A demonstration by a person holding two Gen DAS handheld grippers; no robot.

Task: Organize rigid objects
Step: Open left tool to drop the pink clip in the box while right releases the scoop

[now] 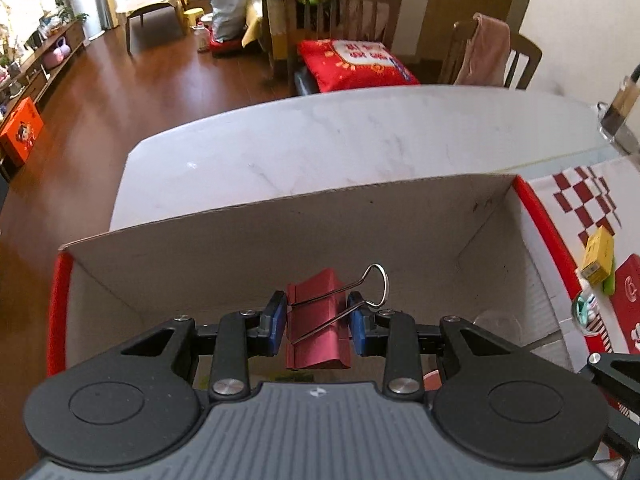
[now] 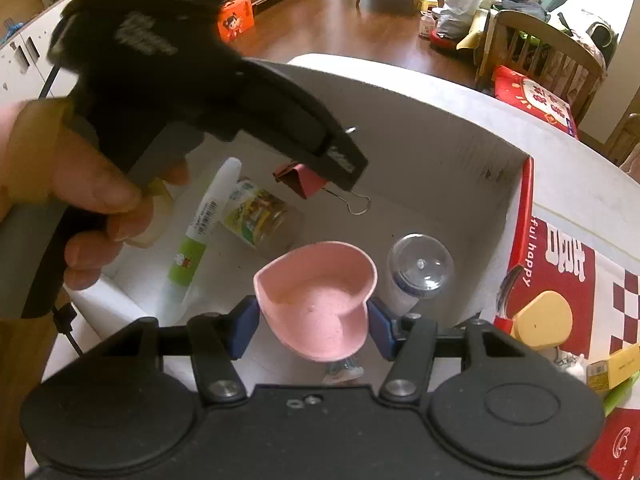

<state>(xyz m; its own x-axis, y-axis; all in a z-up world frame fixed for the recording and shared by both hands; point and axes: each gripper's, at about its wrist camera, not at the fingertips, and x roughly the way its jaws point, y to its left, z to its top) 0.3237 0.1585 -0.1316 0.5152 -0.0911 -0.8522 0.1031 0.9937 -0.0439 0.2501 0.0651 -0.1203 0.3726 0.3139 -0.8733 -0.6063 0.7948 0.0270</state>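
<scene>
My left gripper [image 1: 317,322] is shut on a dark red binder clip [image 1: 316,320] and holds it over the open cardboard box [image 1: 280,240]. In the right wrist view the same clip [image 2: 298,178] hangs from the left gripper [image 2: 340,168] above the box [image 2: 460,152]. My right gripper [image 2: 314,320] is shut on a pink heart-shaped dish [image 2: 320,300], held over the box's near side. Inside the box lie a white and green tube [image 2: 200,232], a small glass jar [image 2: 260,216] and a clear domed cup [image 2: 420,268].
The box stands on a white marble table [image 1: 320,144]. To the right of the box lie a red checkered mat [image 2: 560,264], a yellow lid [image 2: 544,318] and a small yellow carton [image 1: 598,254]. Wooden chairs [image 1: 344,12] stand beyond the table.
</scene>
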